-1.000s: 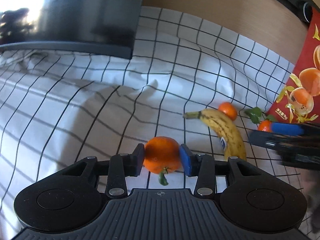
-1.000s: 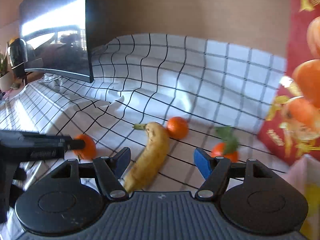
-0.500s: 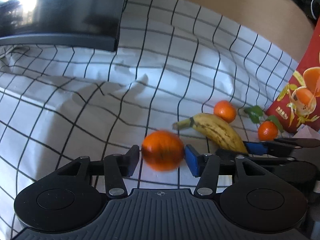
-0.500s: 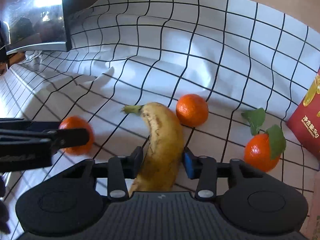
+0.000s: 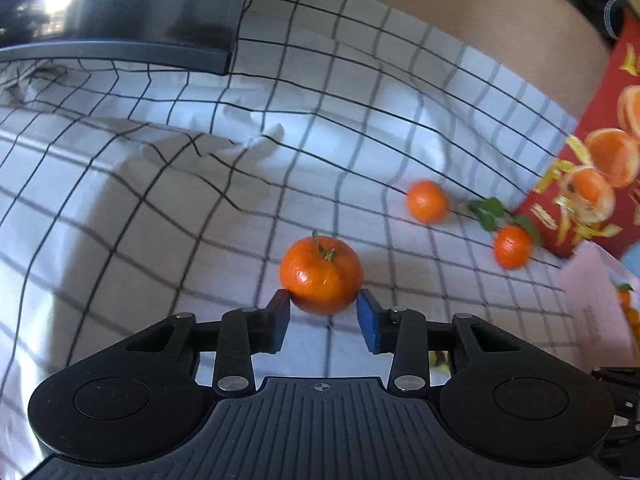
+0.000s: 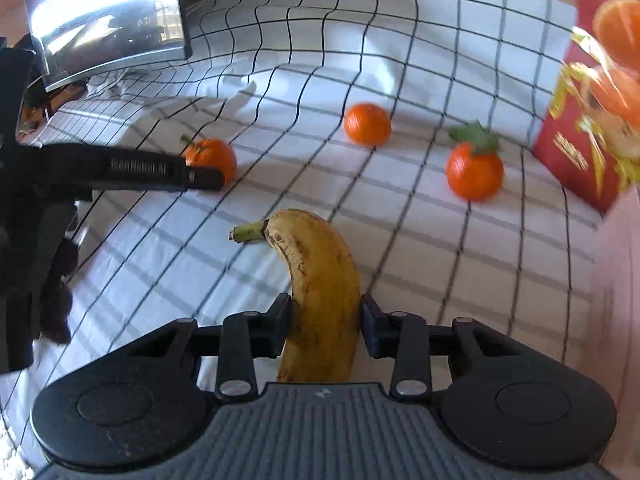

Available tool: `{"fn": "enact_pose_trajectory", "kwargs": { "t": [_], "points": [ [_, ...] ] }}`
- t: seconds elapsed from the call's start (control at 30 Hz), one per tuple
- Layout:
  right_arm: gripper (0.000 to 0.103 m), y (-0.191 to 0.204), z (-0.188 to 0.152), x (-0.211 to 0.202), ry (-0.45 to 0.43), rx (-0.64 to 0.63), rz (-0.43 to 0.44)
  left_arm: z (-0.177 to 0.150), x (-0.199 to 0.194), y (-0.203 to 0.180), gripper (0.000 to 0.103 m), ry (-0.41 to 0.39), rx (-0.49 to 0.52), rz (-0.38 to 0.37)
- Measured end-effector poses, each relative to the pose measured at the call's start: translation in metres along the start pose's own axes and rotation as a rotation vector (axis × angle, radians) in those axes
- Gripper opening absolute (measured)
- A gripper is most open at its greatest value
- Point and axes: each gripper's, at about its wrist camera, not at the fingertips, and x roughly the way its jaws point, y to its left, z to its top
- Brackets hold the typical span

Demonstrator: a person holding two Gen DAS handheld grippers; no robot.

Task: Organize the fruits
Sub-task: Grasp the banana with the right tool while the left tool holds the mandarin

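A tangerine [image 5: 321, 276] with its stalk up sits on the checked cloth [image 5: 160, 200] at the tips of my left gripper [image 5: 322, 300]. The jaws are closing and both blue pads touch its near side. The right wrist view shows the same tangerine [image 6: 214, 154] behind a black left finger [image 6: 160, 168]. My right gripper [image 6: 325, 312] is shut on a spotted yellow banana [image 6: 320, 272], whose stem points away. Two more tangerines lie farther off: a bare one [image 5: 427, 201] [image 6: 367, 124] and a leafy one [image 5: 513, 247] [image 6: 474, 176].
A red box printed with oranges [image 5: 592, 184] [image 6: 592, 100] stands at the right. A pale pink box [image 5: 596, 304] sits in front of it. A dark monitor [image 5: 140, 12] [image 6: 104, 20] stands at the far left. The cloth is wrinkled in the middle.
The right gripper closed on the banana and carried it off its spot beside the bare tangerine. The left jaws widened, then narrowed, and the tangerine turned stalk-up and now sits at the pad tips.
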Motion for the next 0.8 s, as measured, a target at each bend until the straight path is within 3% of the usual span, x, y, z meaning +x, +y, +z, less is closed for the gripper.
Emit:
{"fn": "enact_pose_trajectory", "kwargs": {
  "t": [0.1, 0.2, 0.4, 0.47, 0.5, 0.6, 0.8],
  "points": [
    [0.036, -0.003, -0.018, -0.014, -0.002, 0.001, 0.008, -0.018, -0.018, -0.007, 0.012, 0.016, 0.003, -0.05],
    [0.036, -0.004, -0.031, -0.024, -0.008, -0.008, 0.01, -0.037, -0.035, -0.016, 0.012, 0.027, 0.019, -0.096],
    [0.038, -0.002, -0.039, -0.027, -0.023, -0.041, 0.001, -0.05, -0.049, -0.03, 0.017, 0.03, 0.029, -0.089],
    [0.047, -0.002, -0.042, -0.025, -0.022, -0.038, 0.014, -0.05, -0.057, -0.035, 0.018, 0.006, 0.058, -0.088],
    [0.054, -0.001, -0.045, -0.026, -0.027, -0.042, 0.016, -0.049, -0.063, -0.038, 0.018, -0.022, 0.09, -0.07],
    [0.062, 0.008, -0.054, -0.028, -0.049, -0.092, -0.006, -0.047, -0.072, -0.045, 0.021, -0.089, 0.193, 0.023],
    [0.073, 0.018, -0.066, -0.031, -0.065, -0.122, -0.03, -0.033, -0.052, -0.043, 0.022, -0.102, 0.264, 0.14]
  ]
}}
